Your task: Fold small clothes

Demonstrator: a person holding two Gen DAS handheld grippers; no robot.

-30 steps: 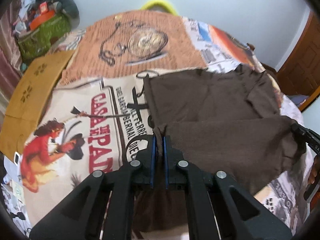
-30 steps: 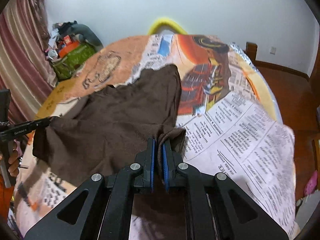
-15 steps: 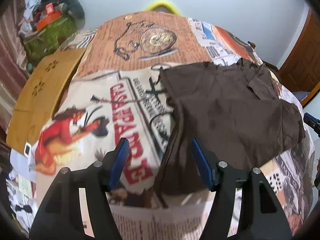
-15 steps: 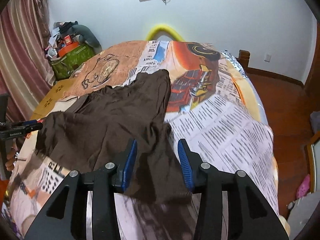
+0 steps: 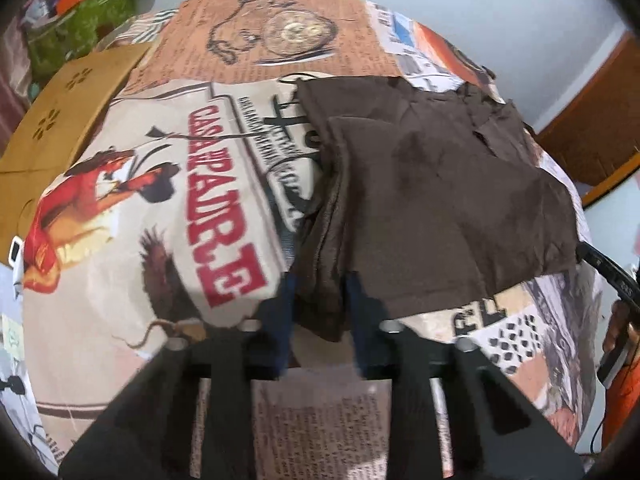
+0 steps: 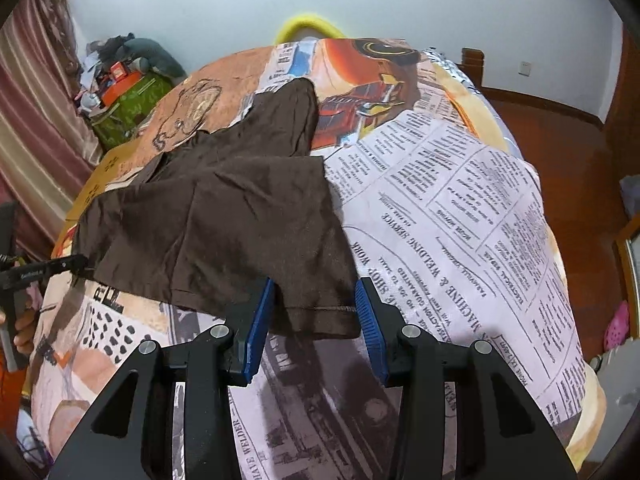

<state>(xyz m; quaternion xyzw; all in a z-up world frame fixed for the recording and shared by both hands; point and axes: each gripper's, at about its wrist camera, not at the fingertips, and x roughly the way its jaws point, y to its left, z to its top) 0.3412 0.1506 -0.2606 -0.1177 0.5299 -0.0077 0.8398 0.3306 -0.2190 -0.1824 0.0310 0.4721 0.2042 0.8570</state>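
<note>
shirt point(image 5: 432, 200) edge is sitting between our left tongs point(image 5: 320, 304), just closing; right tongs point(image 6: 316, 312) are standing released, so we're pinching both corners evenly.

A brown garment point(image 6: 224, 216) is spread on a printed bedspread point(image 6: 460, 208). Its near hem is framed by the parted blue pads point(image 6: 260, 320) of the right tool point(image 6: 316, 328), ungripped. The left tool point(image 6: 44, 270) is seen at far left.

Left tool point(image 5: 320, 300) blurred; grip on garment point(image 5: 420, 184) unclear.
</note>
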